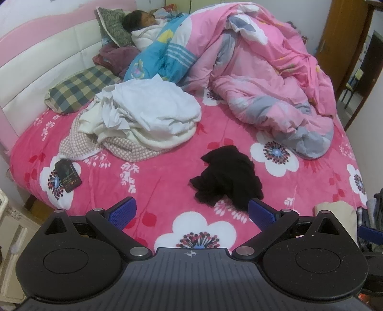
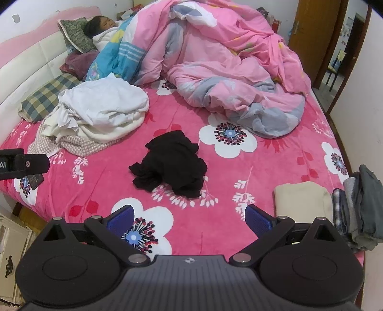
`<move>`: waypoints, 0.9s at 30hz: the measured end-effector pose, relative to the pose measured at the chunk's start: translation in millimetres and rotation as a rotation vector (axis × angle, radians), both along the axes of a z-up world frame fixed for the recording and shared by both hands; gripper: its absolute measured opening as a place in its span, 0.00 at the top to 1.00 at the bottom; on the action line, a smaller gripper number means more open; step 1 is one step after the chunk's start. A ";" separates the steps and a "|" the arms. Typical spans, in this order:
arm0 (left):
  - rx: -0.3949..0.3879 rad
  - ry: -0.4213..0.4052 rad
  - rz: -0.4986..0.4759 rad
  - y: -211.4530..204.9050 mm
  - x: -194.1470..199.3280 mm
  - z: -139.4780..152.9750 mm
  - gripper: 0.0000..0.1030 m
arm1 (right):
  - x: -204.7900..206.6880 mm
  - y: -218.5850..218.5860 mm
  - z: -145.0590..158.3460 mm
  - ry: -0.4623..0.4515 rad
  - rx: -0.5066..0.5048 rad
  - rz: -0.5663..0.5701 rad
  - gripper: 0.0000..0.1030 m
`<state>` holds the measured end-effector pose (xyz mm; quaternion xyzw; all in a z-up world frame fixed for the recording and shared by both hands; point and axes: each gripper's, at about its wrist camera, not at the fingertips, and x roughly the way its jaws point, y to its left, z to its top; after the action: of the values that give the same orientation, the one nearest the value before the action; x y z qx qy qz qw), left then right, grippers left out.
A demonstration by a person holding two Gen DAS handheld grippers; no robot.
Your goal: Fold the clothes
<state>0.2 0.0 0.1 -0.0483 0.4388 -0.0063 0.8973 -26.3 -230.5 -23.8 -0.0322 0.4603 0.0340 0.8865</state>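
A crumpled black garment lies on the pink flowered bedspread, near the front middle of the bed. My left gripper hovers open just short of it, blue pads wide apart and empty. My right gripper is also open and empty, a little nearer than the garment. A heap of white and cream unfolded clothes sits further back on the left. A folded cream piece and a stack of grey and checked folded clothes rest at the bed's right edge.
A person lies asleep at the headboard under a bunched pink quilt. A checked pillow and a dark phone lie on the left. A cream cabinet stands at the bed's left. A wooden door is right.
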 end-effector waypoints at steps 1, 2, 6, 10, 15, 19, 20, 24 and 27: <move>0.005 0.002 0.001 -0.1 0.4 0.2 0.02 | 0.2 0.2 -0.3 -0.001 0.000 -0.001 0.02; 0.008 0.003 0.003 -0.1 1.0 0.6 0.02 | 0.4 0.3 -0.6 -0.001 0.000 -0.002 0.02; 0.009 0.004 0.010 4.0 2.2 0.3 0.02 | 1.2 1.0 -1.9 -0.003 -0.001 -0.005 0.02; 0.006 0.006 0.014 3.5 1.9 -5.3 0.02 | 1.9 1.6 -3.2 -0.005 -0.002 -0.008 0.02; -0.020 0.020 0.024 9.2 3.8 -5.8 0.02 | 4.7 -0.1 -3.2 -0.004 -0.003 -0.006 0.02; -0.026 0.023 0.035 9.2 3.7 -6.9 0.02 | 5.1 0.0 -5.0 0.000 0.001 -0.009 0.02; -0.026 0.024 0.037 9.5 3.8 -7.1 0.02 | 4.6 0.0 -5.7 0.001 0.002 -0.010 0.02; -0.030 0.036 0.041 10.4 6.2 -8.2 0.02 | 6.1 -0.1 -5.5 0.002 0.006 -0.015 0.01; -0.049 0.048 0.027 12.7 6.1 -9.0 0.02 | 8.0 -0.3 -4.7 0.003 0.007 -0.018 0.01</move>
<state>6.2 12.7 -8.9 -0.0763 0.4594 -0.0037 0.8849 -18.3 -230.8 -28.5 -0.0247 0.4616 0.0277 0.8863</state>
